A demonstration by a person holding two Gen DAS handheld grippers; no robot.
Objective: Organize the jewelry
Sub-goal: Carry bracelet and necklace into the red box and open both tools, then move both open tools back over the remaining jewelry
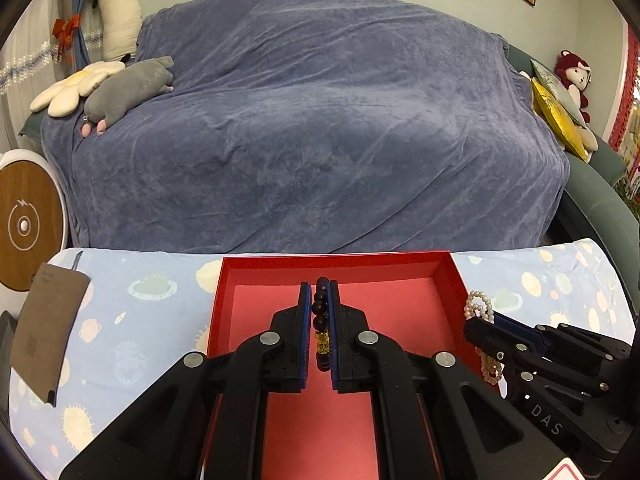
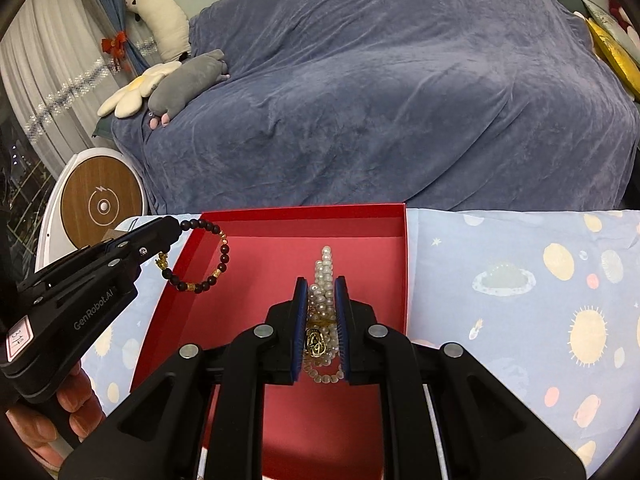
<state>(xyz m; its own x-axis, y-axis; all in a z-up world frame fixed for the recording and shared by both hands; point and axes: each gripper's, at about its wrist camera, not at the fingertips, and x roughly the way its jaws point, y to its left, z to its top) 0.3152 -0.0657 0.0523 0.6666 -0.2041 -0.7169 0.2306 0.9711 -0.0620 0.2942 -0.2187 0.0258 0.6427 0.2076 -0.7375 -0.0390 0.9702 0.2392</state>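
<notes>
The dark bead bracelet (image 1: 322,322), black beads with a few gold spacers, is clenched in my left tool (image 1: 320,292) and hangs over the red box (image 1: 454,276), toward its 9 o'clock wall. My right tool (image 2: 321,286) grips the pearl strand (image 2: 325,280), bunched into loops with a gold pendant showing, above the box floor toward its 3 o'clock side. I judge this the placing step: both pieces are carried over the box, neither laid down. Next I should lower each, release, and keep the two well apart so they don't tangle. The box sits on the planet-print surface (image 2: 520,280).
</notes>
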